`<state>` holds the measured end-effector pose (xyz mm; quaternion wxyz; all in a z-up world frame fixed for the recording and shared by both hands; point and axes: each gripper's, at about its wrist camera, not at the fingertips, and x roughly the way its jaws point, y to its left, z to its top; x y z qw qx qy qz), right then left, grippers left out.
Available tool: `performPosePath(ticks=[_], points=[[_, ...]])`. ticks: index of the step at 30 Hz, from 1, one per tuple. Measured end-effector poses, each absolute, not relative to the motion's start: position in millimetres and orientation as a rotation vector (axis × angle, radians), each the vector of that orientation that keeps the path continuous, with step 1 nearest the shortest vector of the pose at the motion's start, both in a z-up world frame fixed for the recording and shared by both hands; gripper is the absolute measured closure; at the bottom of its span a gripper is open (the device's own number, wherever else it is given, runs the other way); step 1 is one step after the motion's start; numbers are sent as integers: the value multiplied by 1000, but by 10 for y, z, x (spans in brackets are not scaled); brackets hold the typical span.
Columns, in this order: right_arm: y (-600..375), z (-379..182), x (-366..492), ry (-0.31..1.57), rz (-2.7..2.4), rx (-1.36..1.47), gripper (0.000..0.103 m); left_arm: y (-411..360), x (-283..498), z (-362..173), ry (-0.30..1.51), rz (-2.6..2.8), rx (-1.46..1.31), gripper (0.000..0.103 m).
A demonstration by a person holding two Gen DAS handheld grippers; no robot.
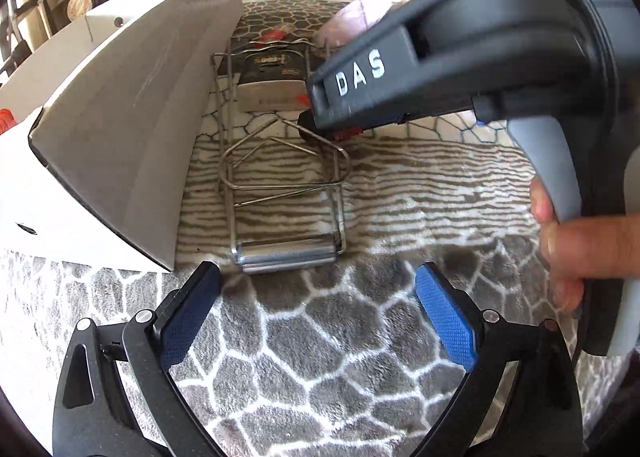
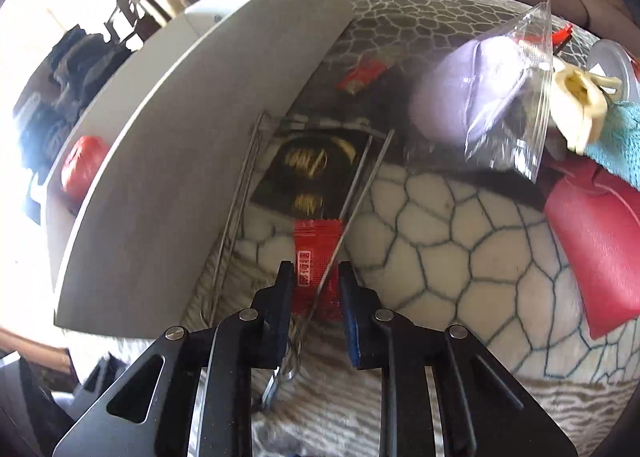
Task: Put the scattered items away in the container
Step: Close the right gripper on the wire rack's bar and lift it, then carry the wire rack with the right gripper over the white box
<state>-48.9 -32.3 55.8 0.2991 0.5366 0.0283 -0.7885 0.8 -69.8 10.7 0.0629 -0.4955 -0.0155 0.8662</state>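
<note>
Red foil sachet (image 2: 316, 269) sits right between my right fingers (image 2: 285, 289), lying on the patterned blanket (image 2: 460, 241) with a thin rod of the wire rack (image 2: 244, 193) crossing over it. Those fingers are narrowed around the sachet, pads either side; whether they're truly pinching yet, I can't tell. My left fingers (image 1: 444, 317) hang wide open, gripping nothing, near the rack's metal roller (image 1: 286, 253). The white box (image 2: 192, 161) stands just beside the rack. I'd say this is the pick: squeeze, slide the sachet free of the wire, lift, then carry it over the box wall.
</note>
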Motion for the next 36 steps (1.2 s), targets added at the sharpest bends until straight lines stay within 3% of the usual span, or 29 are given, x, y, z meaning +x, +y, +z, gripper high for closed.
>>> performPosePath(ticks=[5,10,14,18,20,22,24,29,32,33,34,36], points=[[-92,704,-168,-81,-1993,1354,81,-738,11,143,-103,2594,-1460,6],[80,839,-87,-300,-1912,1310,82,-724,40,162,-108,2540,-1454,34],[313,1027,64,-476,-1879,1256,81,-866,-3,165,-202,2483,-1452,40],[517,1164,141,-521,-2000,1255,80,-933,79,159,-270,2465,-1456,43],[599,1097,83,-531,-2053,1301,68,-879,109,230,-285,2442,-1458,43],[619,970,-41,-544,-2078,1359,35,-808,125,325,-330,2390,-1453,44],[574,815,-155,-577,-2023,1401,27,-801,179,366,-358,2338,-1436,44],[335,507,-267,-598,-1852,1484,25,-785,229,407,-370,2268,-1410,44],[175,435,-263,-553,-1803,1502,29,-774,212,377,-385,2252,-1413,44],[162,441,-262,-548,-1806,1496,46,-783,203,373,-401,2246,-1411,44],[167,446,-269,-565,-1804,1487,72,-800,193,372,-422,2240,-1407,44],[244,477,-288,-659,-1786,1453,82,-838,181,394,-461,2230,-1386,44]])
